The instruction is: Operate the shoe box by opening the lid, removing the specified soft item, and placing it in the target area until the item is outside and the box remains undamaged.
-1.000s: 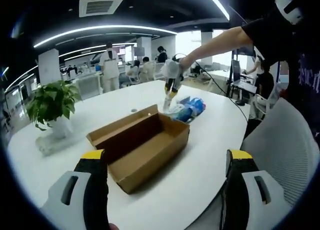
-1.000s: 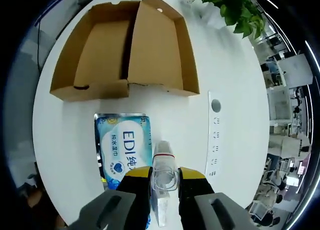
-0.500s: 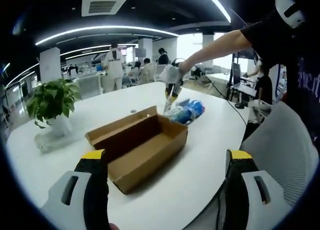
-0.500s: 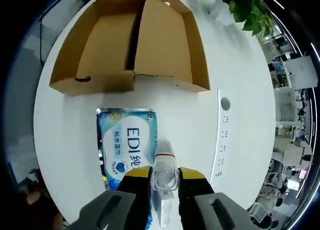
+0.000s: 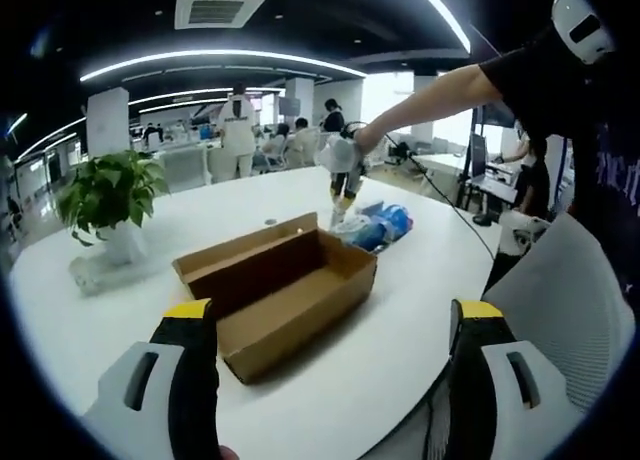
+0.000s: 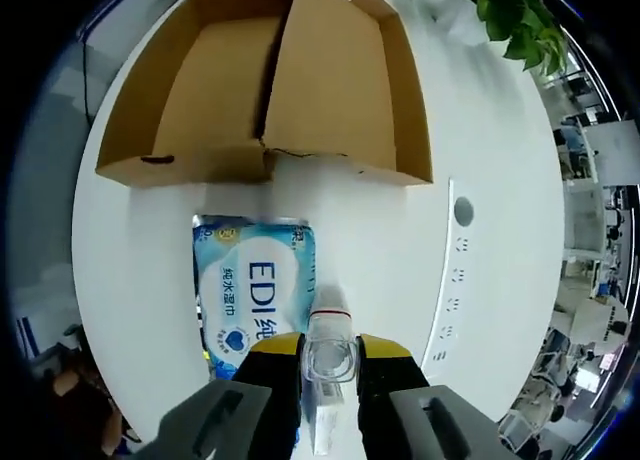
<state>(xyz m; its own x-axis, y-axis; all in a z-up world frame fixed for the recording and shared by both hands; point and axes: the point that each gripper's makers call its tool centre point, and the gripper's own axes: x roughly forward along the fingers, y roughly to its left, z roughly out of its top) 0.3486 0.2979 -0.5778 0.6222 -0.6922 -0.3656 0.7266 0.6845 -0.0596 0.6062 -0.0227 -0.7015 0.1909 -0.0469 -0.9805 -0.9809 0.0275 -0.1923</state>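
An open brown cardboard shoe box (image 5: 280, 290) lies on the white round table (image 5: 400, 330), its lid folded back. In the right gripper view the box (image 6: 270, 90) is at the top and looks empty. Below it, flat on the table, lies a blue soft pack (image 6: 255, 290) printed "EDI"; it is also beside the box in the left gripper view (image 5: 378, 225). My right gripper (image 6: 330, 350) hangs over the pack's edge, shut on a clear plastic item (image 6: 330, 325). A person's arm holds that gripper (image 5: 345, 180) over the pack. My left gripper (image 5: 330, 380) is open near the table's edge.
A potted green plant (image 5: 108, 195) stands on the table's far left. A white socket strip (image 6: 445, 280) with a round hole is set into the table beside the pack. A grey mesh chair (image 5: 560, 310) sits at the right. People stand at desks behind.
The right gripper view has shifted slightly, so the box now looks a little larger and higher. The pack and box lie as before. The left gripper view has barely moved.
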